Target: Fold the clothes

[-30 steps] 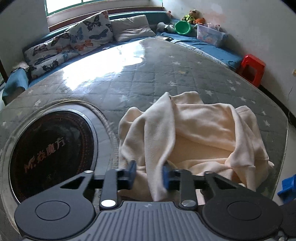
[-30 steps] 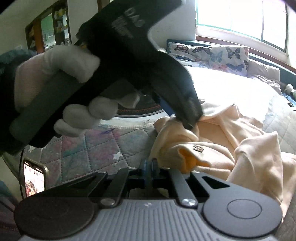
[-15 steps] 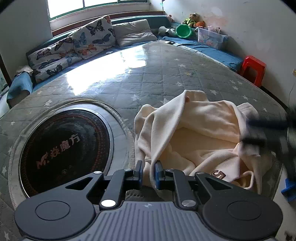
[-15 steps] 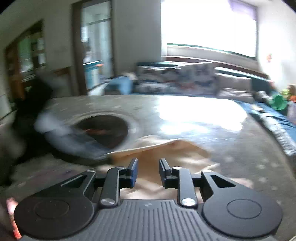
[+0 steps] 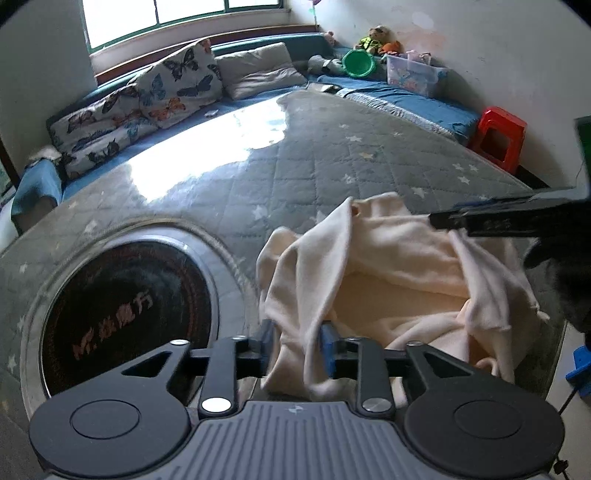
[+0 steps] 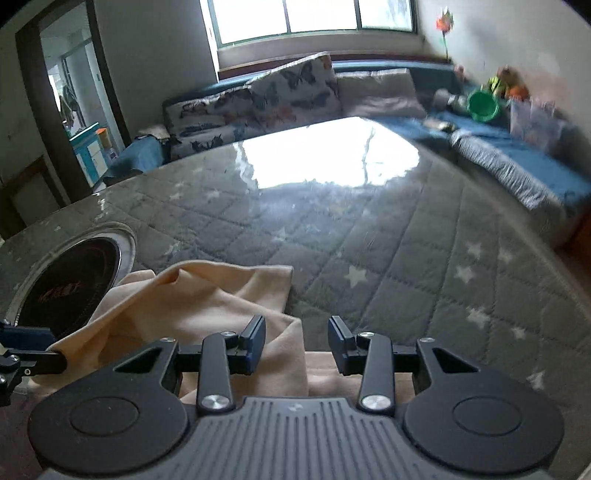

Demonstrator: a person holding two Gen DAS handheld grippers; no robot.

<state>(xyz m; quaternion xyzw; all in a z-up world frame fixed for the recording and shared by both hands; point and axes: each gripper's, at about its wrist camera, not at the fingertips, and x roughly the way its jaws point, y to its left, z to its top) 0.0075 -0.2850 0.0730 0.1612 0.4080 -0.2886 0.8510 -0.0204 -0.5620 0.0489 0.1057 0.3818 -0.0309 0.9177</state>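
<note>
Blue pads line the fingers (image 5: 327,349) of the left gripper (image 5: 295,347), and a bunched fold of the cream garment (image 5: 388,273) runs between them; they stand a little apart with the cloth filling the gap, so I cannot tell whether they truly pinch it. The right gripper (image 6: 297,345) has its fingers (image 6: 256,341) wide apart, holding nothing, with an upright edge of the cloth (image 6: 192,306) just beside the left one and bare quilting showing between them.

Outward from both lies the surface (image 5: 332,155), covered in grey quilted fabric with pale stars under a glossy sheet that mirrors the window (image 6: 314,14). A round dark hotplate (image 5: 125,302) with lettering sits sunk into it, just beside the garment. Around it runs a blue bench with butterfly-print cushions (image 5: 155,99) and a plain grey pillow (image 5: 258,70); farther along are a green bowl (image 5: 358,62), soft toys (image 5: 376,37) and a clear storage box (image 5: 413,74). A red stool (image 5: 498,136) stands by the wall, and a doorway (image 6: 74,110) opens on the other side.

That garment is soft, fleecy and crumpled in a loose heap near the surface's edge, folds raised, one ridge lifted toward the left gripper.
</note>
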